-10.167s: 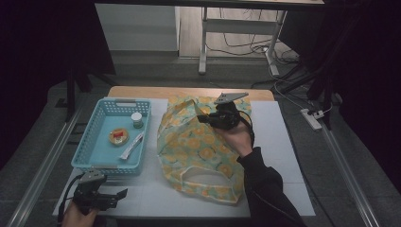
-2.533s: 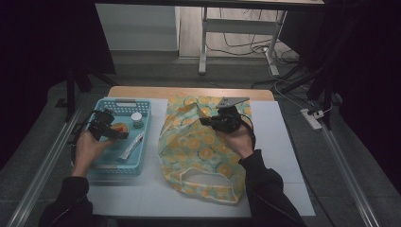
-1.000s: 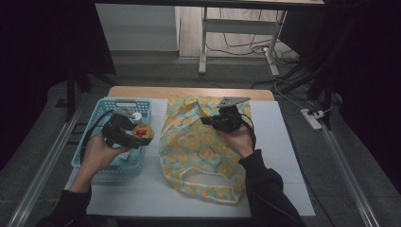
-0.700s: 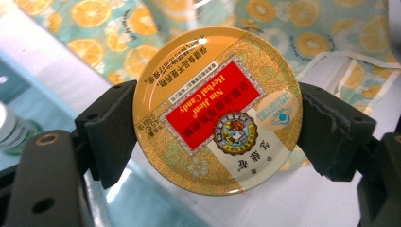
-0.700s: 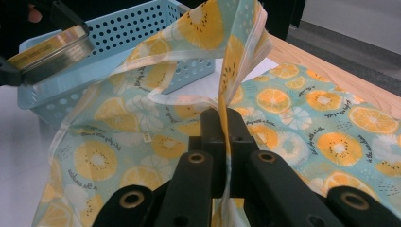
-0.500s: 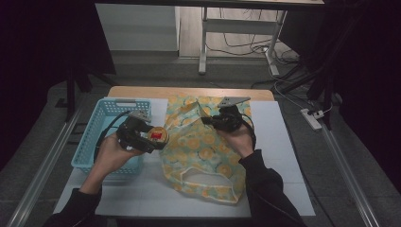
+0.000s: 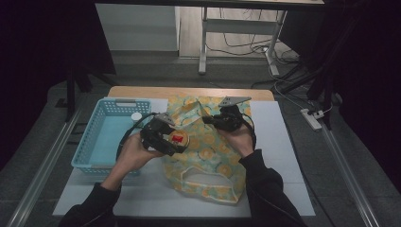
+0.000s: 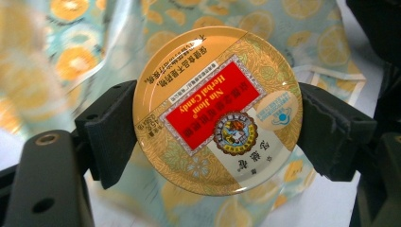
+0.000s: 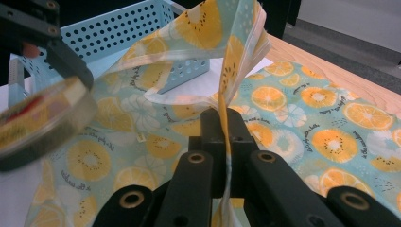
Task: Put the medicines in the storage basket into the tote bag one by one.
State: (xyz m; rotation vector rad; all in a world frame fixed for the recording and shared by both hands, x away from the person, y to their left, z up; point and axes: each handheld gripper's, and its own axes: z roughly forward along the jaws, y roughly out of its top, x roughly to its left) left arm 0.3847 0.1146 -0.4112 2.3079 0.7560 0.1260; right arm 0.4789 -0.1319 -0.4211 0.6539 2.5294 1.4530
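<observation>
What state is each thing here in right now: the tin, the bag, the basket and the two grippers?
Candy tin: lid on, clamped by its rim, carried over the bag.
Fruit-print bag: lying on the table, one edge lifted.
Blue basket: upright, a small white item inside.
Left gripper: shut on the tin.
Right gripper: shut on the bag's edge.

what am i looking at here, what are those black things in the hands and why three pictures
A person at a table holds a two-jaw tool in each hand. The high view looks down from above; the other two come from cameras riding on each tool.

The left gripper clamps a round candy tin by its edges, over a fruit-print bag. The right gripper is shut on the bag's edge, lifting it. A blue basket stands on the table left of the bag, with a small white thing in its far corner.
</observation>
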